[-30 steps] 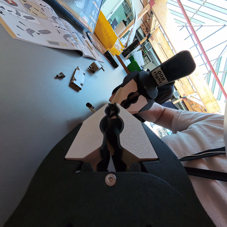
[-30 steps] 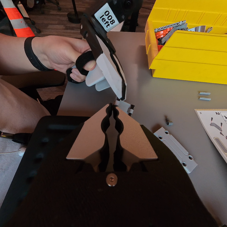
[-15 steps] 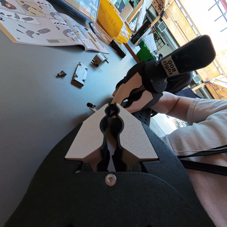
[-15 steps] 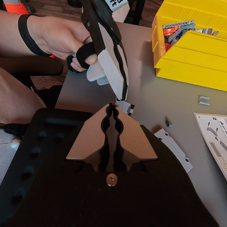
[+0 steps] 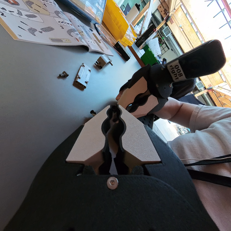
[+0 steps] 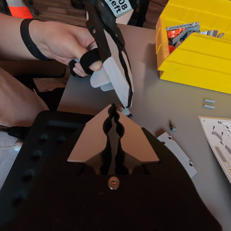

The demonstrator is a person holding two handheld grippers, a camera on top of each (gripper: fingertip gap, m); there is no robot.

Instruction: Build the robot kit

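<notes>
The left gripper (image 6: pixel 128 106) descends steeply from twelve o'clock, clamped on a small grey piece (image 6: pixel 125 111); the right gripper (image 6: pixel 114 106), fingertips closed together, meets it.

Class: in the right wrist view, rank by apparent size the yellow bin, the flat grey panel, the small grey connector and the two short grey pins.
1. yellow bin
2. flat grey panel
3. small grey connector and each of the two short grey pins: these look alike, so unranked.
</notes>
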